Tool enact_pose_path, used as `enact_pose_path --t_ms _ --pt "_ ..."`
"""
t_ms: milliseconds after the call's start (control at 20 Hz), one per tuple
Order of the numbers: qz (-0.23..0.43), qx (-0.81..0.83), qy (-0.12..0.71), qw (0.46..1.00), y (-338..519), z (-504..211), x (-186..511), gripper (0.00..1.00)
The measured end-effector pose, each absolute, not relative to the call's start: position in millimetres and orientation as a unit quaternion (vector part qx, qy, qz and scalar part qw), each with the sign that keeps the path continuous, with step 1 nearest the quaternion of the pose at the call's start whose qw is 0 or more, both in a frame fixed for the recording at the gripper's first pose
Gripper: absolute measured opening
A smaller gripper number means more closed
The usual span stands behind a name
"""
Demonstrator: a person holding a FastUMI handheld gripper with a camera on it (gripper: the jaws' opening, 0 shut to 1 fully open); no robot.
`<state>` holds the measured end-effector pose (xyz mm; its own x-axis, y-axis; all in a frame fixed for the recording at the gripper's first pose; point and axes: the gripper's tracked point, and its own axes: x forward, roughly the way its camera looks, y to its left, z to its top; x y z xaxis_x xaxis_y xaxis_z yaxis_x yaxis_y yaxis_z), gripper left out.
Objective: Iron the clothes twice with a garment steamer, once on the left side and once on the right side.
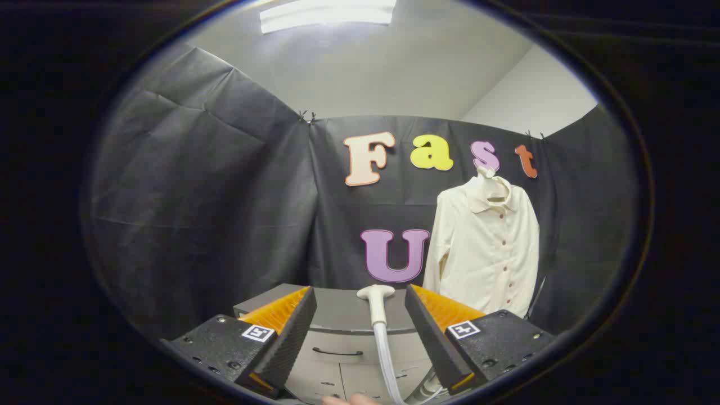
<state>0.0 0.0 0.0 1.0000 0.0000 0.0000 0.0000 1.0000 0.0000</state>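
Note:
A cream button-up shirt [485, 247] hangs on a hanger against the booth's black wall, beyond my fingers and to the right. The white garment steamer head [376, 296] stands upright between my two fingers, its pale hose running down toward me. My gripper [360, 298] is open, the fingers spread wide on either side of the steamer head and apart from it. A fingertip of a person's hand [351, 399] shows at the very bottom, near the hose.
A grey cabinet [337, 343] with a drawer handle stands just ahead, below the steamer head. Black cloth walls close the booth on the left, back and right. A ceiling light [326, 14] glows overhead.

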Motion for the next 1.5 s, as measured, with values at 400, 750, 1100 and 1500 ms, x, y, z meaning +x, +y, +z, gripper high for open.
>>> enact_pose_path --t_ms 400,750,1100,1500 --pt "0.0 0.002 0.006 1.0 -1.1 -7.3 1.2 0.96" --pt "0.001 0.009 0.009 1.0 -2.0 -12.2 2.9 0.96" --pt "0.001 0.013 0.011 1.0 -2.0 -16.3 3.2 0.96" --pt "0.004 0.013 0.017 1.0 0.2 -25.9 13.7 0.96"
